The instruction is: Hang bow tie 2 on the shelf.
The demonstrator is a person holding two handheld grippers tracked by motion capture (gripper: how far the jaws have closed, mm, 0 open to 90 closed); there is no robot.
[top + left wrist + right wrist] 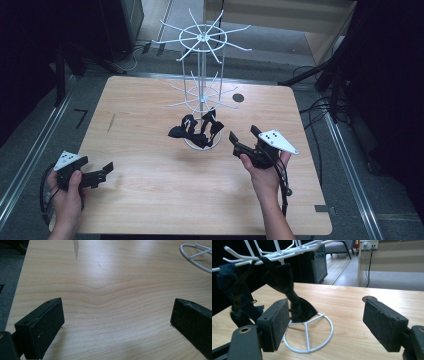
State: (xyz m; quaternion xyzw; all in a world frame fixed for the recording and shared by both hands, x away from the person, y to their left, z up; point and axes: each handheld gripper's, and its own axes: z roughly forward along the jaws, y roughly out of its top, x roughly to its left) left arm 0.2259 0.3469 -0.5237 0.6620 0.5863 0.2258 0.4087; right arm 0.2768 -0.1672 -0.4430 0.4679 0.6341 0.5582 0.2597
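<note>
Wooden table (150, 200) fills the centre of the high view, with a white wire rack (202, 75) standing at upper centre. The rack has two tiers of spoke hooks on a thin pole and a ring base (201, 142) on the tabletop. Black fabric pieces (195, 130) hang from the lower tier, bunched just above and around the base at frame centre.

Right gripper (243, 136), right of centre in the high view, is held in the person's right hand (262, 170) with the grey plate on top. It points toward the upper left, at the rack base, near the fabric but apart from it. Jaws stand wide with nothing between the pads. In the right gripper view the pads sit at lower left and lower right. A twisted black fabric strip (294, 300) hangs from the hooks in the upper left, its lower end just behind the left pad. The ring base (312, 335) lies on the table between the jaws. No contact visible.

Left gripper (102, 171), at the lower left of the high view, is held in the left hand (67, 192) low over the table, well apart from the rack. Jaws are wide and empty. The left gripper view shows bare wood (107, 290) between the pads and a bit of white ring (196, 256) at the upper right.
</note>
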